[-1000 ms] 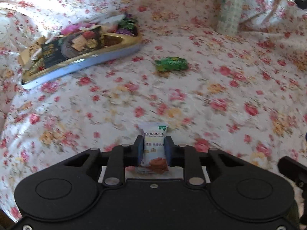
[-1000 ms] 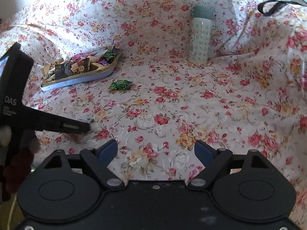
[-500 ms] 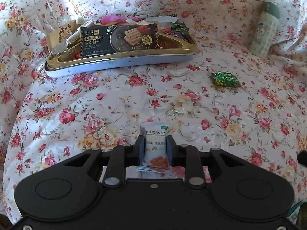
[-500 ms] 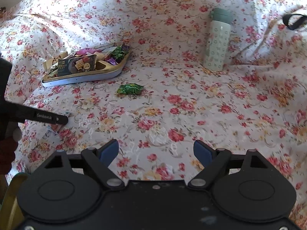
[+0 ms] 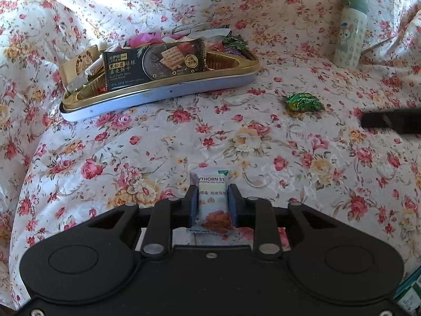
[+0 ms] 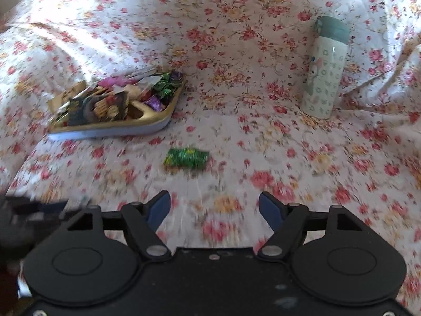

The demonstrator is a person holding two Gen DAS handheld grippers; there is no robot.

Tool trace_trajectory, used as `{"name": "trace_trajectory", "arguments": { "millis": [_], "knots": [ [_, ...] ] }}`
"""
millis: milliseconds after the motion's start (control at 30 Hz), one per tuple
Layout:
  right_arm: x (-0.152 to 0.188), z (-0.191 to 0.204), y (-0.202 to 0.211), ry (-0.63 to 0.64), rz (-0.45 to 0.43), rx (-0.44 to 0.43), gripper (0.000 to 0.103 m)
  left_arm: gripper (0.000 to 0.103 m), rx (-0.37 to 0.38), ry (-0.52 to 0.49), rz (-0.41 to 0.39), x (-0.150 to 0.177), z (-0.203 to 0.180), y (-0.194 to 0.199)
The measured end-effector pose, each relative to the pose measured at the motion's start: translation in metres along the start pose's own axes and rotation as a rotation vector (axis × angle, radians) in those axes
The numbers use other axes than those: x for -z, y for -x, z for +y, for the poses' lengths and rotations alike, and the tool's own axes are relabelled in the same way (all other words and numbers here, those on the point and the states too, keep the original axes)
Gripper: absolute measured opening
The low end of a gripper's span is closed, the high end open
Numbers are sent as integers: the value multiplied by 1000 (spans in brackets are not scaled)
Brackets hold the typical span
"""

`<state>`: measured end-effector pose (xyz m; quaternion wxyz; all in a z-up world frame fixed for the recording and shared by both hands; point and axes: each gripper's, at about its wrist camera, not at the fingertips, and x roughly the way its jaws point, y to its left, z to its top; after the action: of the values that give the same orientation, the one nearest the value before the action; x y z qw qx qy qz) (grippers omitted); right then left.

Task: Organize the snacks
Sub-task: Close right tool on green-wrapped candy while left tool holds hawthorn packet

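Left wrist: left gripper (image 5: 212, 202) pinches a sachet (image 5: 212, 205) reading "WTHORN ST", its start cut off, above the floral cloth (image 5: 158, 144); tray (image 5: 168, 89) beyond.
Right wrist: right gripper (image 6: 214, 209) fingers spread, blurred green candy (image 6: 186, 158) ahead.

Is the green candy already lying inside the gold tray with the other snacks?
No. The green candy lies alone on the floral cloth, to the right of the gold tray and apart from it.

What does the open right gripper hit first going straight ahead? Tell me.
Likely the green candy, lying loose on the floral cloth ahead of the right gripper; nothing shows between them, though blur leaves depth uncertain.
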<state>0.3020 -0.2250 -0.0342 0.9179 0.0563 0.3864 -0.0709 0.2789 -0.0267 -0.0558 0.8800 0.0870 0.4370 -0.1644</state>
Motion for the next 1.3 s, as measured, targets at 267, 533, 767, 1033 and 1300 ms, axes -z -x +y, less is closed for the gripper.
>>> {"name": "trace_trajectory", "arguments": {
  "millis": [267, 533, 767, 1033, 1300],
  "knots": [
    [-55, -7, -74, -150, 96, 46, 65, 36, 3, 3, 7, -1, 1, -1],
    [-66, 3, -102, -47, 162, 102, 62, 36, 5, 16, 2, 0, 1, 0],
    [-35, -4, -69, 69, 239, -6, 62, 36, 11, 24, 0, 0, 2, 0],
    [-28, -11, -45, -81, 160, -118, 69, 36, 11, 31, 1, 0, 2, 0],
    [-41, 16, -70, -113, 109, -74, 75, 36, 13, 39, 2, -1, 2, -1]
  ]
}}
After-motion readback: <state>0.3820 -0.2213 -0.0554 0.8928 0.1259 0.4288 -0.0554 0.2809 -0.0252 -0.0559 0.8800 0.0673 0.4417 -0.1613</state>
